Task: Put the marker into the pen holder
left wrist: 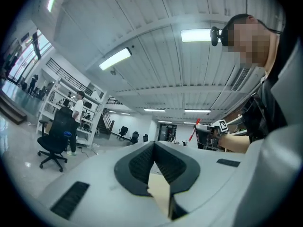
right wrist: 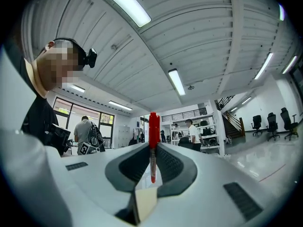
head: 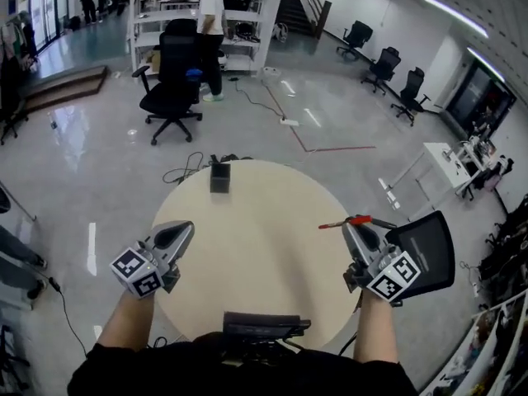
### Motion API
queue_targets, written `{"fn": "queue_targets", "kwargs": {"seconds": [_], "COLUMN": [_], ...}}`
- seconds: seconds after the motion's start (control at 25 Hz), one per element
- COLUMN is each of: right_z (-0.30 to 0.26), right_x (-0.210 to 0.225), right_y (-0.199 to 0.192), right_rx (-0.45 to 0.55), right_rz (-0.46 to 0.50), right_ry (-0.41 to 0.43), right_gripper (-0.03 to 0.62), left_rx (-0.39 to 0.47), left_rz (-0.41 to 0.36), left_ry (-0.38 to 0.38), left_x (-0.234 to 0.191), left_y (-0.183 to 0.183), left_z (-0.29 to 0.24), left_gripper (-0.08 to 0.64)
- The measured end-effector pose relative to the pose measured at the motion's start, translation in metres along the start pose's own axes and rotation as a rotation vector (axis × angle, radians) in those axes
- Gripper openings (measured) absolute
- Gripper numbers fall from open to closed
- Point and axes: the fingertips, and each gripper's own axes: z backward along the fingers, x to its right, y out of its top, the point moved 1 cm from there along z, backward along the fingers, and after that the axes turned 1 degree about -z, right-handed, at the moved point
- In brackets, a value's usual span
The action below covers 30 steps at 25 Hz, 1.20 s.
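A red marker (head: 356,220) lies crosswise in my right gripper (head: 350,226), which is shut on it above the right edge of the round beige table (head: 256,246). In the right gripper view the marker (right wrist: 153,126) stands upright between the jaws, its cap sticking out above them. The black pen holder (head: 219,176) stands at the table's far edge, well away from both grippers. My left gripper (head: 185,227) hovers over the table's left side. Its jaws meet at the tips with nothing between them, as the left gripper view shows (left wrist: 154,144).
A black office chair (head: 422,252) stands close to the table's right side, just beside my right gripper. A dark device (head: 264,327) sits at the near table edge. Cables (head: 186,170) lie on the floor behind the table. Farther back are another chair (head: 174,81) and a standing person (head: 211,23).
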Motion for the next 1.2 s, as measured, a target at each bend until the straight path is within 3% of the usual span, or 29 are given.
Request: {"fn": "queue_targets", "kwargs": {"seconds": [0.2, 0.4, 0.64, 0.84, 1.04, 1.2], "right_z": [-0.021, -0.062, -0.132, -0.196, -0.254, -0.296], "right_x": [0.041, 0.078, 0.115, 0.123, 0.128, 0.134], "right_y": [-0.001, -0.002, -0.018, -0.08, -0.163, -0.221], "right_rx": [-0.006, -0.035, -0.022, -0.048, -0.115, -0.11], "right_rz": [0.018, 0.079, 0.114, 0.082, 0.076, 0.041], "right_ry": [0.048, 0.086, 0.088, 0.095, 0.068, 0.015], "right_gripper": [0.046, 0.046, 0.046, 0.044, 0.046, 0.046], "left_rx": [-0.01, -0.019, -0.043, -0.09, -0.148, -0.185], "left_rz": [-0.004, -0.057, -0.073, -0.052, 0.015, 0.071], "left_ry": [0.089, 0.154, 0.186, 0.182, 0.173, 0.159], "left_x": [-0.003, -0.012, -0.067, -0.128, -0.184, -0.227], "left_y": [-0.003, 0.006, 0.003, -0.024, -0.076, -0.122], "left_z": [0.0, -0.008, -0.026, -0.045, -0.054, -0.056], "left_gripper": [-0.009, -0.009, -0.009, -0.009, -0.009, -0.009]}}
